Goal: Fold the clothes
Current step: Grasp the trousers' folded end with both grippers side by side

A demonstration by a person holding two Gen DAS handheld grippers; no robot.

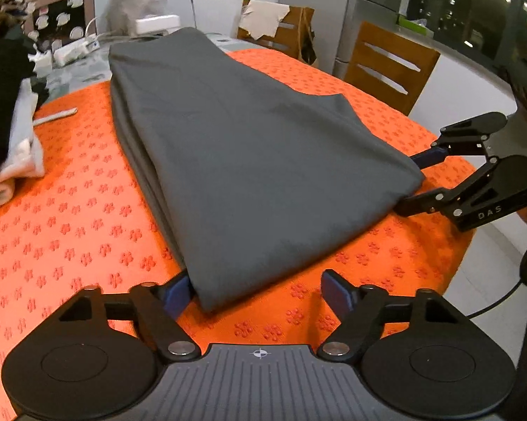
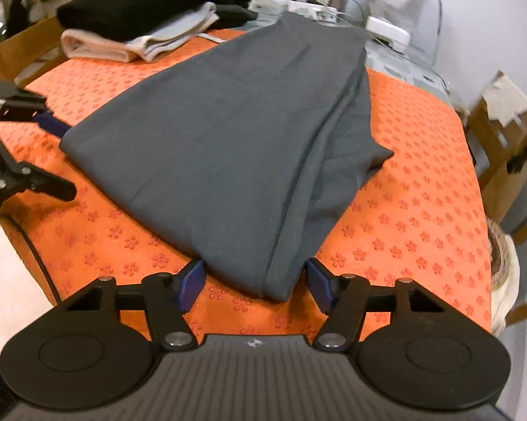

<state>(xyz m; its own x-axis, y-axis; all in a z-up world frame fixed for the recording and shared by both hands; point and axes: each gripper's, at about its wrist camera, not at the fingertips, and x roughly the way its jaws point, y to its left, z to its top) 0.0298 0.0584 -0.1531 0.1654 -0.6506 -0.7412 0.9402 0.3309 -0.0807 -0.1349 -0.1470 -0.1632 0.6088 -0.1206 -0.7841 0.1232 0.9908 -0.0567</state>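
A dark grey garment (image 1: pixel 249 147) lies folded into a long strip on the orange patterned mat (image 1: pixel 70 231). My left gripper (image 1: pixel 258 294) is open low over the mat. The garment's near corner sits between its blue pads, close to the left pad (image 1: pixel 177 294). My right gripper (image 1: pixel 412 184) is open at the strip's other near corner. In the right wrist view, the garment (image 2: pixel 235 133) ends in a hemmed corner between the open fingers of my right gripper (image 2: pixel 255 284). My left gripper (image 2: pixel 67 159) stands open at the left corner.
A stack of folded black and pale clothes (image 2: pixel 140 17) sits at the mat's far side, also visible as a stack (image 1: pixel 7 122). Wooden chairs (image 1: pixel 386 66) stand beyond the table. White chargers and cables (image 2: pixel 386 31) lie past the garment's far end. A woven basket (image 2: pixel 502 256) stands off the table edge.
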